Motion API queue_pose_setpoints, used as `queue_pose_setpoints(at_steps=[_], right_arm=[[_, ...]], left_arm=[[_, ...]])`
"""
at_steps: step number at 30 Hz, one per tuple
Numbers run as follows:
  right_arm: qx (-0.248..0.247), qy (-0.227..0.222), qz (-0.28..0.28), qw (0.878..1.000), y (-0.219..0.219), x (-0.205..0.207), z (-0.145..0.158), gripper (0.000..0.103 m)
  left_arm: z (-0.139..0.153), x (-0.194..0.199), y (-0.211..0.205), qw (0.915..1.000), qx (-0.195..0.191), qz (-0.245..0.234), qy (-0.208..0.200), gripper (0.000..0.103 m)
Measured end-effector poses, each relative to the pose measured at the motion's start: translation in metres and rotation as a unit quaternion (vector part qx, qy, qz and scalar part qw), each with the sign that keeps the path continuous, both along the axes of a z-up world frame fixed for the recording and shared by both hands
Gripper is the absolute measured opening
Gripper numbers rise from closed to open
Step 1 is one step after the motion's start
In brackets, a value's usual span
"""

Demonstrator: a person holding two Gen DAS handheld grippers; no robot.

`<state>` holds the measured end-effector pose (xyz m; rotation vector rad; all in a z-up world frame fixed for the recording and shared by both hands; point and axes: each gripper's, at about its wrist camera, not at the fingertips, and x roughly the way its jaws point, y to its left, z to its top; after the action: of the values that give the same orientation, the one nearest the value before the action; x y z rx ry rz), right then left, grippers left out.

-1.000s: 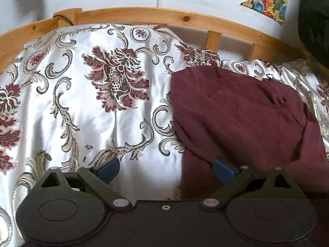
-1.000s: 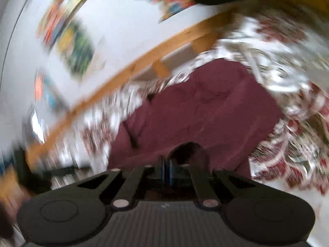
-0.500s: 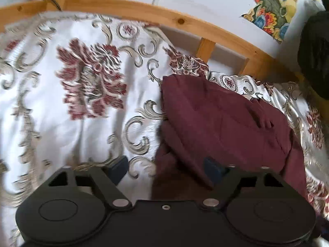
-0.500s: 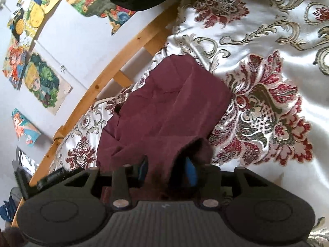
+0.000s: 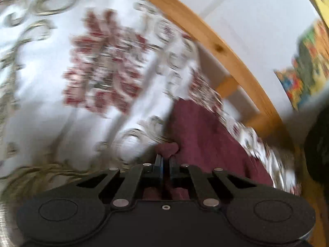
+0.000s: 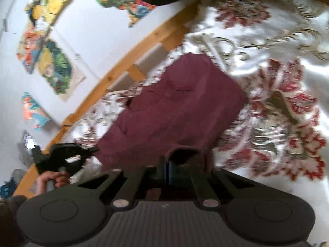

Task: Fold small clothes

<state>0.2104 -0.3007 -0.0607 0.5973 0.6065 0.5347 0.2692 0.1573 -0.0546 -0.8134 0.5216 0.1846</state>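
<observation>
Maroon cloth now sits pinched in both tools: half a second ago the left gripper (image 5: 164, 163) stood wide apart over the garment's edge and the right one was partly parted; both have since clamped onto the maroon garment (image 6: 174, 111), the left on a small bunched fold, the right gripper (image 6: 167, 168) on a raised hem loop. Just ahead of each, the garment lies flat on the floral satin bedspread (image 5: 51, 113), stretching away toward the wooden bed rail (image 5: 236, 65). Beyond the rail, colourful pictures (image 6: 55, 68) hang on the white wall. Left of the right gripper, a bare hand (image 6: 51, 180) grips the other tool's handle; both views are motion-blurred
</observation>
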Motion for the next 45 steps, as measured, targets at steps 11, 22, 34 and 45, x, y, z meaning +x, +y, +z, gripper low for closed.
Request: queue_pose_setpoints(at_steps=[11,22,34,45], right_arm=[[-0.05,0.026,0.038,0.998,0.025,-0.002,-0.004,0.003],[-0.067,0.033,0.043,0.996,0.027,-0.001,-0.008,0.003],[-0.108,0.021,0.038,0.993,0.034,-0.005,-0.004,0.02],[-0.184,-0.026,0.004,0.982,0.027,-0.018,0.024,0.083]], left_arm=[[-0.006,0.006,0.006,0.996,0.06,0.024,0.061,0.041],[0.001,0.044,-0.018,0.9739,0.198,-0.013,0.11,0.047],[0.003,0.026,-0.026,0.9665,0.231,0.004,0.111,0.084],[0.03,-0.082,-0.054,0.955,0.273,-0.092,0.073,0.102]])
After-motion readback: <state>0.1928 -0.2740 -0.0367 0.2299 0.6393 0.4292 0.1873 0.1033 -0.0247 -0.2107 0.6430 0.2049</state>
